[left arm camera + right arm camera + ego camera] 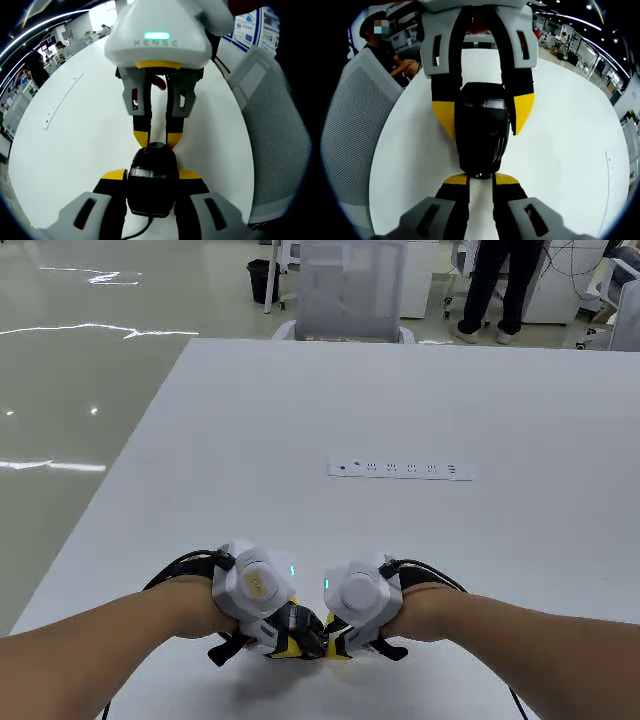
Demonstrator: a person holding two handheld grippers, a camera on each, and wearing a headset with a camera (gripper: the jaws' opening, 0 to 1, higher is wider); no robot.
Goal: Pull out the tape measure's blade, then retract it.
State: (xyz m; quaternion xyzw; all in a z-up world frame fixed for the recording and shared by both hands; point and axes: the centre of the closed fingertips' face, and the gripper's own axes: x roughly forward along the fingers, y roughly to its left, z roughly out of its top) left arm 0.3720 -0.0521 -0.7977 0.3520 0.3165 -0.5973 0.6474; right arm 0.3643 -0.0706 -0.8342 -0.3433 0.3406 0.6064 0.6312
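Note:
A black tape measure (304, 631) sits low over the white table (400, 400), near its front edge, between the two grippers, which face each other. My left gripper (152, 175) is shut on the tape measure's body (152, 182), its yellow pads (114, 174) pressed on both sides. In the right gripper view the left gripper (483, 114) comes down from the top around the same case (482, 130). My right gripper (481, 180) is nearly closed at the case's mouth, on the blade's tip, which is too small to see well. No blade length shows. The right gripper (158, 138) meets the case from above.
A white power strip (400, 469) lies flat at mid-table. A grey mesh chair (345, 285) stands at the far edge and a person (500, 285) stands beyond it. Another mesh chair (280, 140) is close to the near edge, with a seated person (387, 47) behind.

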